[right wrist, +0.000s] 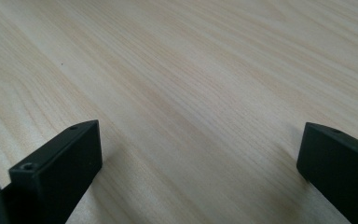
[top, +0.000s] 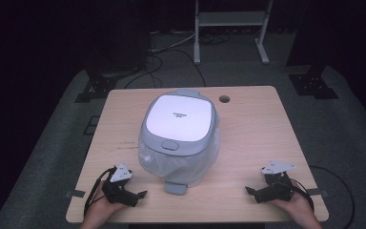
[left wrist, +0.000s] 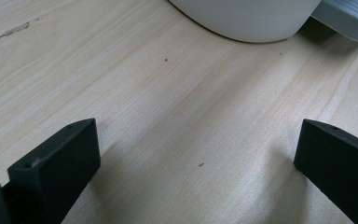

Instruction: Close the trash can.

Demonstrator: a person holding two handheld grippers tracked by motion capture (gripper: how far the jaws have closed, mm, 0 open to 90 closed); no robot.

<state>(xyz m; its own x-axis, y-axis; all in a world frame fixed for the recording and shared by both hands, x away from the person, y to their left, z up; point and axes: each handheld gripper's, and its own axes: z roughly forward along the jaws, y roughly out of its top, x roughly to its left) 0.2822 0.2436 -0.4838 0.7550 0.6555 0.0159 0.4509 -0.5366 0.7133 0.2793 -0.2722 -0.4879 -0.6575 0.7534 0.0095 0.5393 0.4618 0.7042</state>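
A grey-white bin (top: 179,136) with a shut lid and a clear plastic liner hanging below the rim stands in the middle of the wooden table (top: 252,124). A grey foot pedal (top: 176,187) sticks out at its near side. My left gripper (top: 142,194) rests near the front left edge, open, with bare wood between its jaws. In the left gripper view (left wrist: 198,154) the bin's base (left wrist: 247,21) and the pedal (left wrist: 349,21) lie ahead. My right gripper (top: 249,190) rests near the front right edge, open and empty; the right gripper view (right wrist: 200,154) shows bare wood between its jaws.
A round cable hole (top: 224,99) sits near the table's far edge. Beyond the table are a white metal frame (top: 231,28), black stand feet (top: 95,88) and cables on a grey carpet. Bare wood lies left and right of the bin.
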